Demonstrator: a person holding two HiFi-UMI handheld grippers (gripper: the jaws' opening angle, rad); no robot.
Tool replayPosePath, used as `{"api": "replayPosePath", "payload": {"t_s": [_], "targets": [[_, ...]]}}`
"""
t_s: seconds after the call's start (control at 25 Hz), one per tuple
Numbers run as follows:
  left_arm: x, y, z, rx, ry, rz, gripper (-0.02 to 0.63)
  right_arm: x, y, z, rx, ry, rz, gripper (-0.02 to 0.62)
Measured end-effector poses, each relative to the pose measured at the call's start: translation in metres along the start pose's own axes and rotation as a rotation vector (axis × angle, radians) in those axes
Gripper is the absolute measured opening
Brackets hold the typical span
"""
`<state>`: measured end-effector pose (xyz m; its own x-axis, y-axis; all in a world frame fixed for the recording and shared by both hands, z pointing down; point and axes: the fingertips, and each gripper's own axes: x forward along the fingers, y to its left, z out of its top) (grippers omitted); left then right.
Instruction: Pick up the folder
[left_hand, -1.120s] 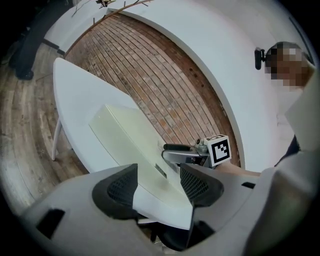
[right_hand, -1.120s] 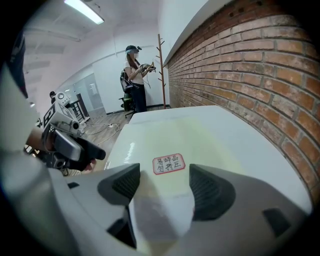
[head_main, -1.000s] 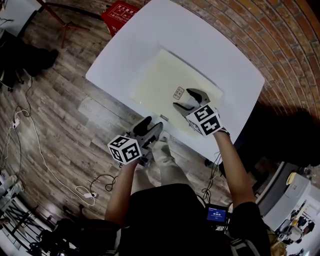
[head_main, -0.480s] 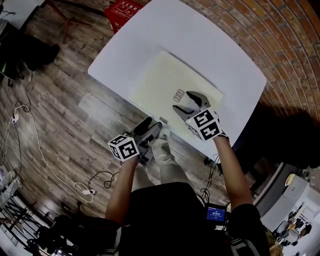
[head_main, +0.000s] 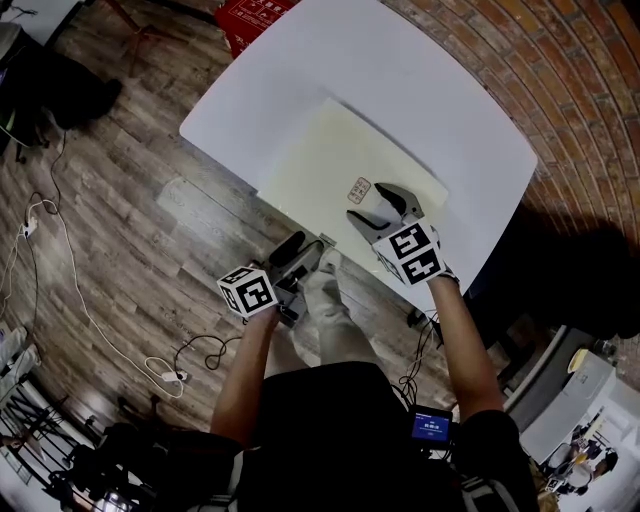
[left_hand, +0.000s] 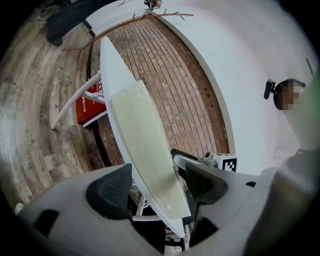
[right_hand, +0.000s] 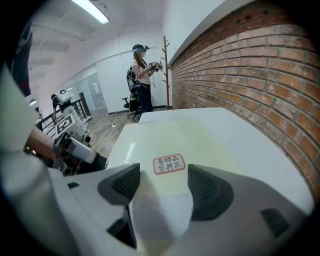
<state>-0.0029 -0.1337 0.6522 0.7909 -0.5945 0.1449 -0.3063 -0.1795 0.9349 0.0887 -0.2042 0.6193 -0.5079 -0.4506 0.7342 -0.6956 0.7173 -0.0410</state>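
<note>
A pale yellow-green folder (head_main: 335, 160) lies flat on the white table (head_main: 430, 90), with a red-bordered label (head_main: 359, 189) near its front. My left gripper (head_main: 303, 247) is at the table's near edge. In the left gripper view its jaws (left_hand: 156, 184) straddle the folder's near edge (left_hand: 142, 135) and the tabletop without pressing on them; they have just been opening. My right gripper (head_main: 368, 200) hovers open over the folder's near right part. In the right gripper view the label (right_hand: 169, 163) shows between the open right gripper's (right_hand: 162, 186) pads.
A red crate (head_main: 250, 12) stands on the wood floor beyond the table's far left corner. A brick wall (head_main: 570, 60) runs along the table's right side. Cables (head_main: 70, 280) trail on the floor at left. Another person (right_hand: 141, 75) stands far off.
The left gripper has rolled a little and sunk slightly at the table's near edge, its jaws wider. The right gripper has drifted slightly over the folder. The folder has not moved.
</note>
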Motion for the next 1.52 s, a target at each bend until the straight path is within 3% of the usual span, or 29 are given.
{"api": "replayPosePath", "payload": {"t_s": [0.4,0.88,1.52], "targets": [[-0.008,-0.002,0.007,-0.097,-0.077,-0.053,0.340,0.000,0.015,-0.003,-0.005,-0.009,-0.002,0.290],[-0.018,0.008,-0.001,-0.169,-0.133,-0.061,0.360,-0.005,0.043,-0.004,-0.021,-0.028,0.026,0.290],[-0.015,0.010,-0.010,-0.207,-0.143,-0.103,0.362,-0.010,0.077,-0.008,-0.063,-0.019,0.096,0.290]]}}
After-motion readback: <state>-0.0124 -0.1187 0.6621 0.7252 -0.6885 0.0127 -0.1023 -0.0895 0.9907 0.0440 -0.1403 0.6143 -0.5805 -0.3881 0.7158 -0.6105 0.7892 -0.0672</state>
